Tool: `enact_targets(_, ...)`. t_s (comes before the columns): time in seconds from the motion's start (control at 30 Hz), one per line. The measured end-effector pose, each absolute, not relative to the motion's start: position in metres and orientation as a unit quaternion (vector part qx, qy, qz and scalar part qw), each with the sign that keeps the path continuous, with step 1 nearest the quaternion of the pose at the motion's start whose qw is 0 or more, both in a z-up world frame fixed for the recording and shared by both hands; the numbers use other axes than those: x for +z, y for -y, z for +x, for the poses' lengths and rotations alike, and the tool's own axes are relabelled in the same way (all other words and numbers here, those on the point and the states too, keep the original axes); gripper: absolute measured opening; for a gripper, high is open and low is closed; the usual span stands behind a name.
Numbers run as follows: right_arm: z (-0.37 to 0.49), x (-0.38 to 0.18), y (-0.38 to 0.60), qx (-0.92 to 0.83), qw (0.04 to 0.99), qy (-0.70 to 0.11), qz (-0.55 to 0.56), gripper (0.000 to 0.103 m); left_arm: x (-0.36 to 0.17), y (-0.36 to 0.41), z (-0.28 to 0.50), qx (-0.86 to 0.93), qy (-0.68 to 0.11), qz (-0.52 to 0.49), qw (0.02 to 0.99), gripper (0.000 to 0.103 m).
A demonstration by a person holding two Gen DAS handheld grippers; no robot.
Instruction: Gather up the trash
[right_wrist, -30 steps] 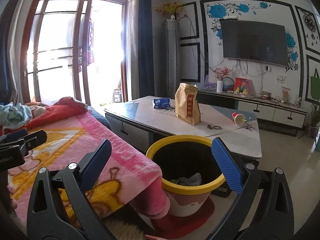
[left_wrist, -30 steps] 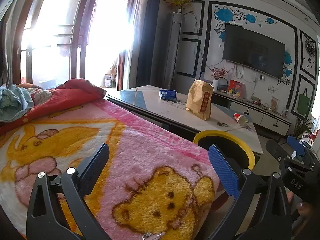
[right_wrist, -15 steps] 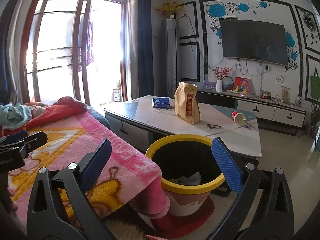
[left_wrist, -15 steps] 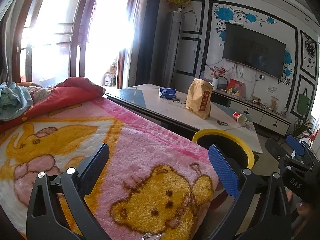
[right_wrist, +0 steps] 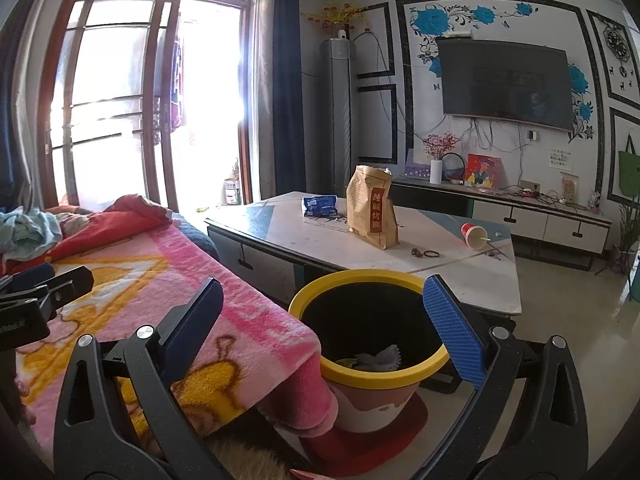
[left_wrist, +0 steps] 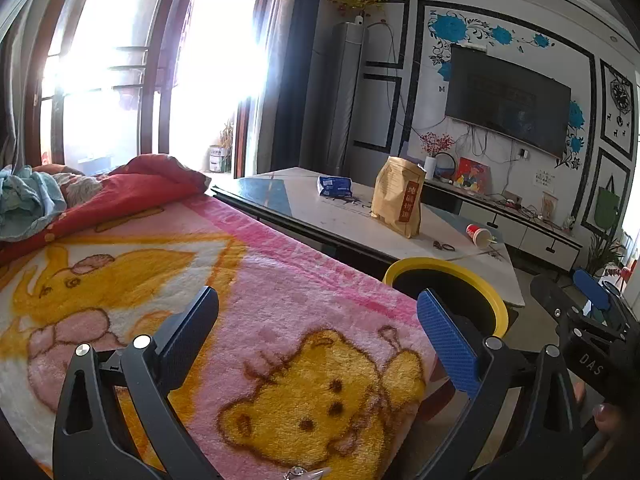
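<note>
A yellow-rimmed trash bin (right_wrist: pixel 400 366) stands on the floor beside the bed, with crumpled white paper (right_wrist: pixel 380 358) inside; it also shows in the left wrist view (left_wrist: pixel 486 292). On the table lie a tipped red paper cup (right_wrist: pixel 474 236), a blue wrapper (right_wrist: pixel 319 205) and a brown paper bag (right_wrist: pixel 372 214). My right gripper (right_wrist: pixel 320 316) is open and empty, over the bin's rim. My left gripper (left_wrist: pixel 318 332) is open and empty above the pink blanket (left_wrist: pixel 260 320).
The low table (right_wrist: pixel 460 276) stands just behind the bin. Small dark rings (right_wrist: pixel 426 254) lie on it. Red bedding and blue clothes (left_wrist: pixel 32 200) pile at the bed's far left. A TV cabinet (right_wrist: pixel 540 220) runs along the far wall.
Both views shifted slightly; the bin and table sit a little higher and closer in the right wrist view. Both grippers stay open and empty.
</note>
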State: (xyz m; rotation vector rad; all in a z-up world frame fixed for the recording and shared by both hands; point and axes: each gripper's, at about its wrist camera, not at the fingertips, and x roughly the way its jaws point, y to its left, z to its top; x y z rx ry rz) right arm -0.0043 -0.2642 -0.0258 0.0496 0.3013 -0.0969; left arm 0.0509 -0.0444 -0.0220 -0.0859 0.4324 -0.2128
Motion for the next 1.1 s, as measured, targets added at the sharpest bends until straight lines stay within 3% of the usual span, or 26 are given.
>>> enact_targets(1.1, 0.007, -0.017, 0.254, -0.019, 0.983, -0.179, 0.038, 0.092, -0.021, 0.023, 0.054, -0.09, -0.23, -0.073, 0.966, 0.097)
